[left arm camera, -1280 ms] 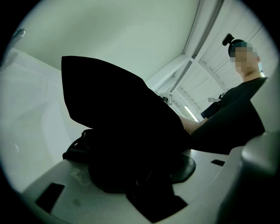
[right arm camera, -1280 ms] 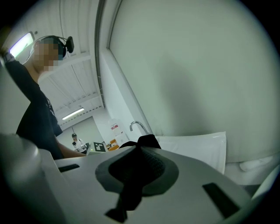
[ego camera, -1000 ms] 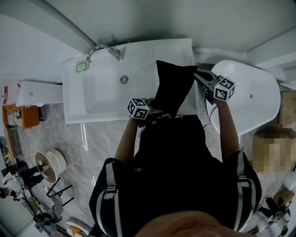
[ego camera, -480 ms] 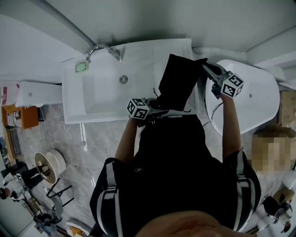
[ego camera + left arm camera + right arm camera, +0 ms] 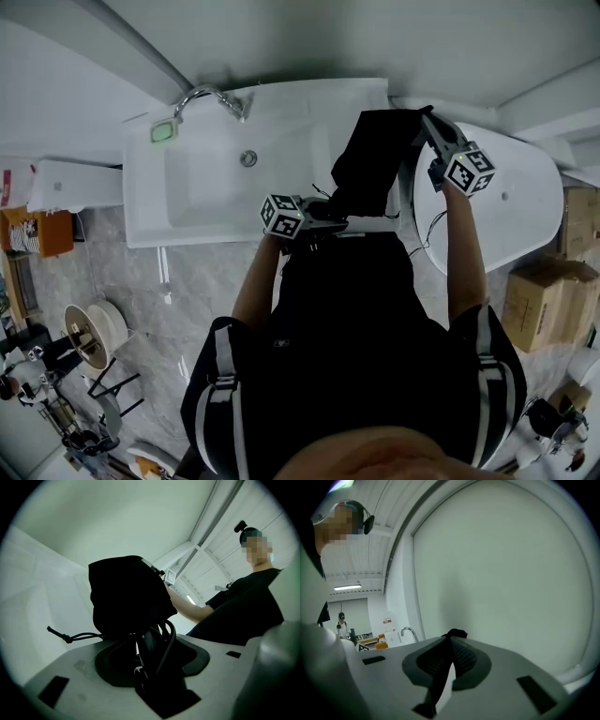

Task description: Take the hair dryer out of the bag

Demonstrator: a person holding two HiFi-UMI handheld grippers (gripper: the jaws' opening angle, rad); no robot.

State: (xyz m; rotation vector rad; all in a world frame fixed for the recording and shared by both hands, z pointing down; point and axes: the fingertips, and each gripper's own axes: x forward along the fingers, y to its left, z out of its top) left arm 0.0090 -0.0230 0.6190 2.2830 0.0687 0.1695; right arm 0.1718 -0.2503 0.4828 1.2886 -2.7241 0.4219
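Your right tongs (image 5: 425, 120) pinch a top corner of the black bag (image 5: 370, 159) over the sink (image 5: 206, 192), while your left tongs (image 5: 339, 219) grip wide on the hair dryer (image 5: 151, 645) poking from its drawstring mouth

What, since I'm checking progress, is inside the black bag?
Only a dark object trailing looped cord shows at the mouth of the bag, gripped by the left gripper. The opaque fabric covers everything further in.
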